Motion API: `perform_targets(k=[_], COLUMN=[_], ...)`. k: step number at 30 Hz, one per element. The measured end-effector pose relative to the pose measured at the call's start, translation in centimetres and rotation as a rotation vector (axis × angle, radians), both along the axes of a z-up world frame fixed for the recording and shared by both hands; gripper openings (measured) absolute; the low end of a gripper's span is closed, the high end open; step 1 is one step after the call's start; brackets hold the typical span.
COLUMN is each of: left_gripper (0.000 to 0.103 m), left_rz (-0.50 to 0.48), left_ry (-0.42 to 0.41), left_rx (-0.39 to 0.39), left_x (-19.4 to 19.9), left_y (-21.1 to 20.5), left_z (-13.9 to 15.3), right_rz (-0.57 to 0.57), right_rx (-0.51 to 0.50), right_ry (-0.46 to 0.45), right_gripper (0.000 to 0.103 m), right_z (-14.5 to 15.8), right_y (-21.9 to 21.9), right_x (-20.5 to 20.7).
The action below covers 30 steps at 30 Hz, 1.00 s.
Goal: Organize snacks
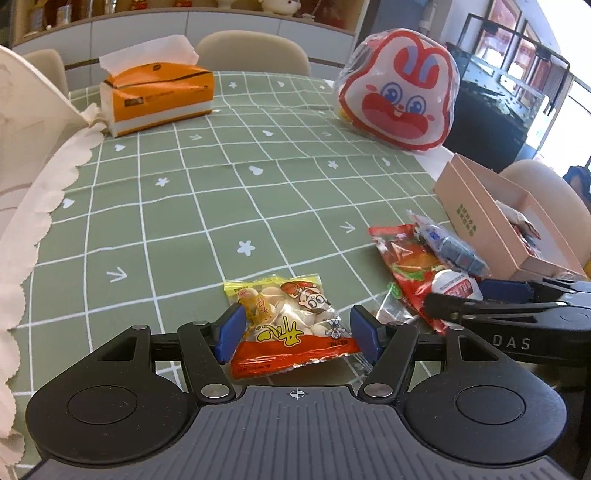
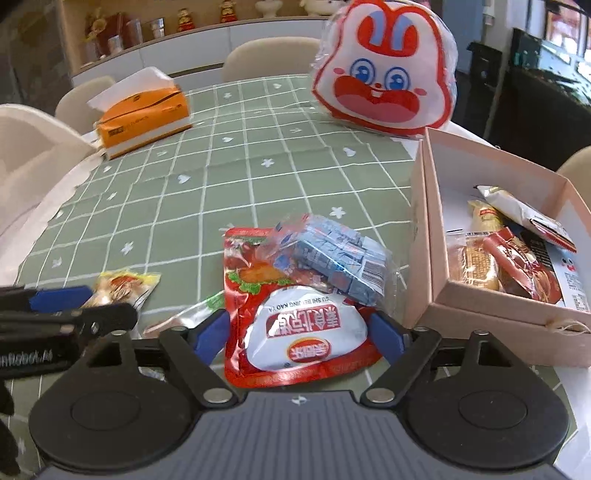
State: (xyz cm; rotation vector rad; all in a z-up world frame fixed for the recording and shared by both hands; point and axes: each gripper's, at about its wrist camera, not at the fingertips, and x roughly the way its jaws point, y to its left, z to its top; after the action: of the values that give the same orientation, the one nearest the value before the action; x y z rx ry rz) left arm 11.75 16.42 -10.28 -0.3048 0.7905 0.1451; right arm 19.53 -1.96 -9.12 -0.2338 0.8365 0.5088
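My left claw [image 1: 295, 334] straddles, untouching, a light, crinkly yellow-and-red plastic sweet packet [image 1: 291, 326]; I'd pinch its middle gently.

A home dining room. A table [image 1: 155, 221] under a green checked cloth fills the middle, with padded beige chairs [image 1: 255, 50] tucked in at 12 o'clock. A tissue pack [image 1: 159, 98] sits at 11 o'clock and a rabbit-face bag [image 1: 400, 90] at 1 o'clock. Behind runs a white sideboard [image 2: 207, 40] lined with figurines [image 2: 184, 18] and jars.
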Motion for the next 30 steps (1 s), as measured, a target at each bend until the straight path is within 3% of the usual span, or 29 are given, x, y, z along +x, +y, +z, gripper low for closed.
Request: perform_targets(k=[3,4,7,9,12,18,23,30], left_gripper=[0.068,0.068,0.067,0.057,0.053,0.052,0.051,0.055], left_rz=[0.003,0.003,-0.003,-0.005,0.003,0.0,0.017,0.028], left_ry=[0.0,0.001,0.001,-0.015,-0.03,-0.027,-0.014,-0.017], left_rx=[0.004,0.007,0.003,-0.005,-0.01,-0.011,-0.006,-0.03], left_x=[-0.4,-0.5,-0.9,-1.5,-2.4,-4.0,-4.7,-5.0], left_y=[-0.2,-0.3,-0.6,-0.7,-1.0,-1.3,-0.7,0.7], left_z=[0.0,0.0,0.1,0.2,0.7,0.8,0.9,0.6], right_rz=[0.019,0.027,0.04,0.043,0.05,0.064,0.074,0.075], right_rx=[0.014,0.023,0.033,0.039,0.04,0.051,0.062,0.008], right_ry=[0.017,0.032,0.068,0.082,0.067,0.046,0.087,0.047], right_gripper=[0.055,0.046,0.039,0.038,0.038,0.04,0.054,0.054], right_z=[0.6,0.8,0.9,1.0,1.2,1.6,1.0,0.1], right_y=[-0.9,-1.2,-2.2,-2.8,-3.4,-4.1,-3.4,-3.3], right_x=[-0.6,-0.8,-1.4,-1.8,-2.5,-3.0,-2.9,-3.3])
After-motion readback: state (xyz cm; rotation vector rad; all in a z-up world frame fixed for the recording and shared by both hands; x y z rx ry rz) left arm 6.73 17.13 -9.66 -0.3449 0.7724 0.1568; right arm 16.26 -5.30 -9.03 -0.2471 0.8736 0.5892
